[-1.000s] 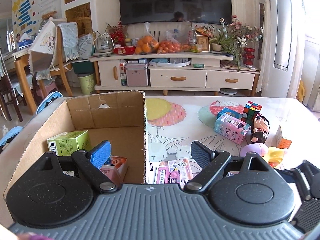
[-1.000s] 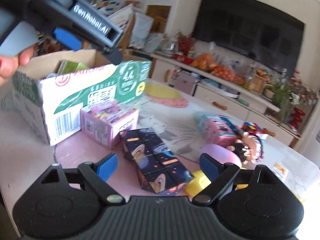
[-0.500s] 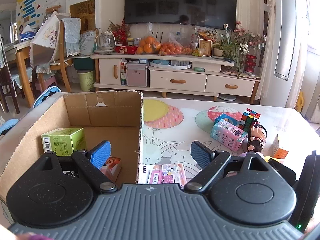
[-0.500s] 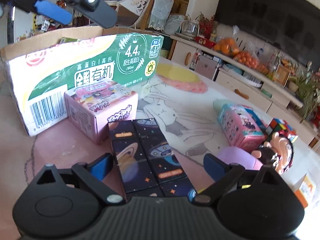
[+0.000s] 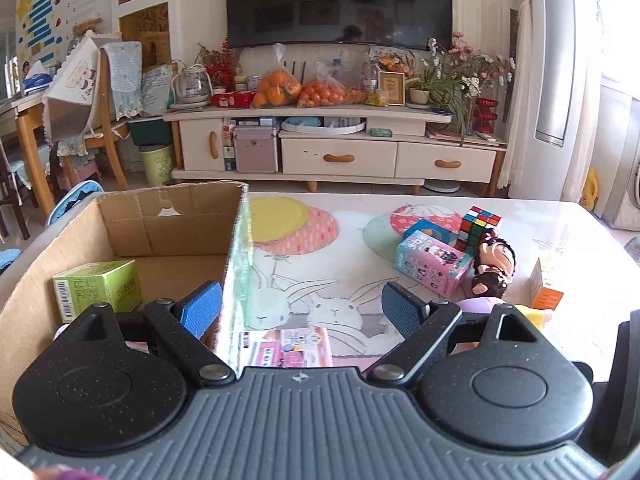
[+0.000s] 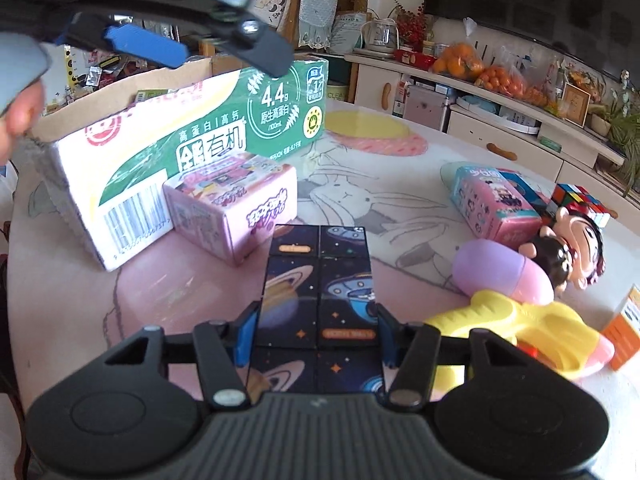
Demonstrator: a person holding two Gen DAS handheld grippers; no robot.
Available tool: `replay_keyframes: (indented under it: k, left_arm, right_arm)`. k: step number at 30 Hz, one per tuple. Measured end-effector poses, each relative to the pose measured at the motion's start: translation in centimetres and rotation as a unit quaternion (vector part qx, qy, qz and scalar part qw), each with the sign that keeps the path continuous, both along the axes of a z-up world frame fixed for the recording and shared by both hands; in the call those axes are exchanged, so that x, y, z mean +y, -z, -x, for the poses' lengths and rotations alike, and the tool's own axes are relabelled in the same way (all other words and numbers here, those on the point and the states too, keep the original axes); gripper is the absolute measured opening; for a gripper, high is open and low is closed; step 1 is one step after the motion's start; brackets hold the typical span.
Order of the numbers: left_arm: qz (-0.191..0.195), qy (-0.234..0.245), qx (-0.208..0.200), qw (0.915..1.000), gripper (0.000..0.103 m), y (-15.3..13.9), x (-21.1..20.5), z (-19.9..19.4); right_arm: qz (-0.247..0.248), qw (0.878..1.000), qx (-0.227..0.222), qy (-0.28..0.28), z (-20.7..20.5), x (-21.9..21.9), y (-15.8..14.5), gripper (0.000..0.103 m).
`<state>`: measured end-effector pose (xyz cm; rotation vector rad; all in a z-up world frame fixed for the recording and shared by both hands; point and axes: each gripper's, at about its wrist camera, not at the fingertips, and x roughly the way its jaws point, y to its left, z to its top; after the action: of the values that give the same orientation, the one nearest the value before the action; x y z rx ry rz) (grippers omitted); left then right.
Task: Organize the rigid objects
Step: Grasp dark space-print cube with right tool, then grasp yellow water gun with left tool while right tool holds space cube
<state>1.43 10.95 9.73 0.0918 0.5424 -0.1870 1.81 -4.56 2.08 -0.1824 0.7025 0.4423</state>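
A dark space-print block [image 6: 320, 280] lies on the pink table. My right gripper [image 6: 316, 320] straddles its near end; the jaws are closing and both pads touch the block's sides. Beyond it a pink box [image 6: 236, 208] leans against the green-and-white outer wall of the cardboard box [image 6: 160, 136]. My left gripper [image 5: 300, 308] hangs open above the right wall of that cardboard box [image 5: 168, 232], nothing between its fingers. From the right wrist view the left gripper [image 6: 200, 52] shows at the top left. A green box [image 5: 98, 292] sits inside the carton.
To the right lie a blue-pink box [image 6: 496, 204], a Rubik's cube [image 6: 580, 200], a doll figure [image 6: 572, 256], a purple capsule [image 6: 500, 272], a yellow toy gun [image 6: 520, 328] and an orange box [image 6: 628, 332]. A TV cabinet [image 5: 340, 156] stands beyond the table.
My right gripper moved forward over the space-print block and its jaws came in from wide open onto the block's sides. The left gripper stayed open and hardly moved.
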Motion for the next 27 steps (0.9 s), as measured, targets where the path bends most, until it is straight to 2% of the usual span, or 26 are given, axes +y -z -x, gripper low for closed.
replay_keyframes:
  k: [8,16,23,27]
  left_arm:
    - [-0.004,0.068,0.015,0.9976,0.103,0.9,-3.7,0.1]
    - [-0.027,0.153,0.070,0.9854,0.103,4.0,-8.9,0.1]
    - [-0.042,0.164,0.108,0.9796,0.103,6.8,-12.1,-1.4]
    - [-0.060,0.163,0.114,0.9781,0.103,8.1,-13.4,-2.3]
  right_arm:
    - [-0.004,1.000,0.010,0.008,4.3,-2.2,-0.1,0.057]
    - [0.000,0.999,0.016,0.051,8.1,-6.2,-0.4,0.057]
    - [0.000,0.993,0.018,0.120,9.6,-11.1,-0.3,0.057]
    - [0.000,0.988,0.017,0.156,9.3,-13.3,-0.2,0.057]
